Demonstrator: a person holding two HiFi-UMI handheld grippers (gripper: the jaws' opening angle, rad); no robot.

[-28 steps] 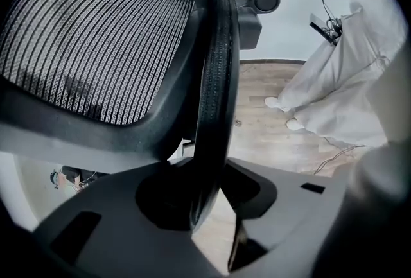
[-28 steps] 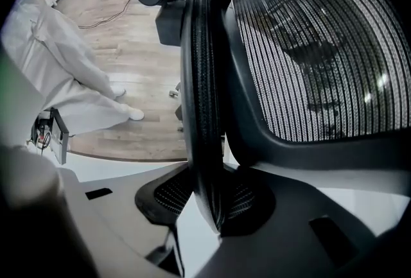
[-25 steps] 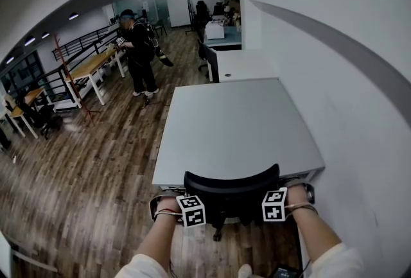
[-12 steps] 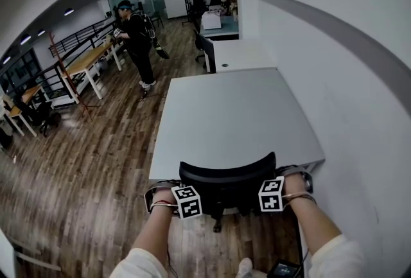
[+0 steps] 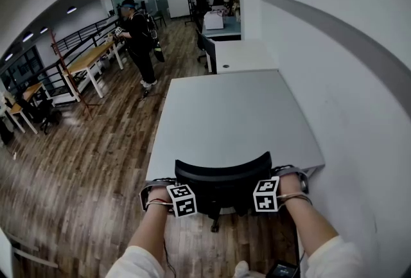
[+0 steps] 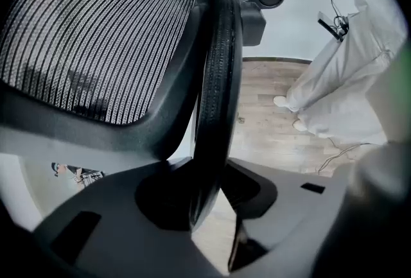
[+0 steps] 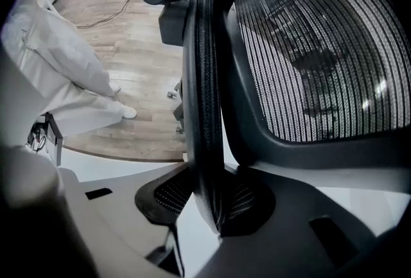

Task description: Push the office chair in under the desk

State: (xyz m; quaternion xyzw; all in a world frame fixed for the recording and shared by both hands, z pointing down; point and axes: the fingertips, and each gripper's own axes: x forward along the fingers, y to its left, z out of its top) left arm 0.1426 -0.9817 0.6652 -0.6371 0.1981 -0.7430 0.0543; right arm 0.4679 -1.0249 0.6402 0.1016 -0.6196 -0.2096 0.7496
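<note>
Head view is showing the pale grey rectangular desk (image 5: pixel 237 116) running along the white wall (image 5: pixel 347 110). The black mesh-backed office chair (image 5: pixel 223 179) is sitting at the desk's near edge, close to the near right corner. Its curved backrest top is just overlapping that edge. Its seat is hidden from me, so I am only guessing that it is partly under already.

My left gripper (image 6: pixel 212 199) is clamping the backrest's left side rim, with both pads pressing on the ribbed black edge. My right gripper (image 7: pixel 215 206) is pinching the right side rim the same way.

I am judging the risks from here. If I am pushing harder on one side, the chair may be swivelling on its base and steering toward the wall. If I am driving too far, the backrest or a hidden armrest may be knocking the desk's near edge. The narrow rim may also be sliding out of my pads, since they are gripping only its edge.

Both forearms are reaching forward, roughly parallel, with wrists tipping steeply down. The marker cubes are facing up, one at each end of the backrest.
</note>
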